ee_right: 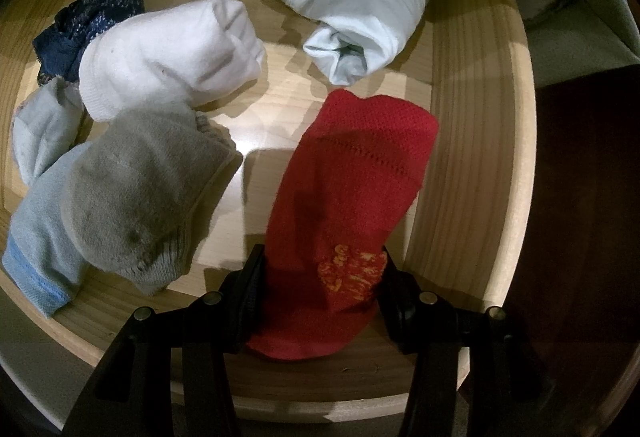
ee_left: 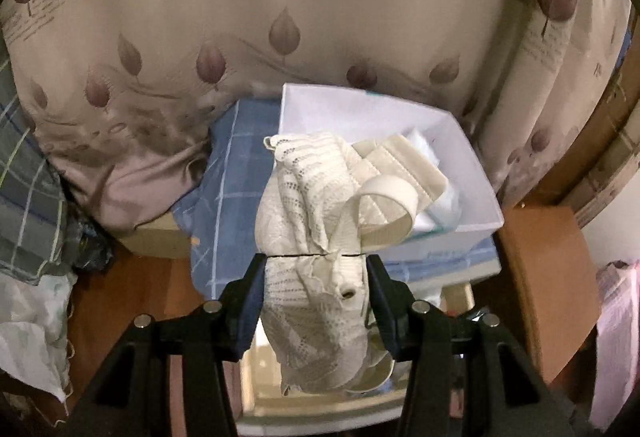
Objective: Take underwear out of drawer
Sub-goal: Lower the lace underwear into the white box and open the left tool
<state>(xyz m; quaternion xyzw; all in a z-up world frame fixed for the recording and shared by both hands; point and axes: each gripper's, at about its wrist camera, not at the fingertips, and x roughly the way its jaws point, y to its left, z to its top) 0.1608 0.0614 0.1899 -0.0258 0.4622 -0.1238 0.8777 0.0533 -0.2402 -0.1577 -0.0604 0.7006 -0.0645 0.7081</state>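
1. My left gripper (ee_left: 316,257) pinches a cream lace underwear piece (ee_left: 308,221) between its two pads. The lace bunches above the jaws and hangs loose below them.
2. This piece is lifted in the air, in front of a white box (ee_left: 460,133) that stands on a blue checked cloth (ee_left: 228,197). In the box I see a cream strap garment (ee_left: 400,165) and something pale behind it. A cream strap loop touches the lace I hold.
3. Behind the box hangs a beige curtain (ee_left: 240,17) with leaf prints and some printed text.
4. My right gripper (ee_right: 320,261) points down into the wooden drawer (ee_right: 472,141) and is closed on a red sock (ee_right: 352,189), which lies near the right drawer wall.
5. Other things in the drawer: a white sock (ee_right: 172,53), a grey sock (ee_right: 140,197) on top of a light blue sock (ee_right: 36,237), a pale rolled garment (ee_right: 360,9), and a dark blue lace piece (ee_right: 88,25) at the far left.
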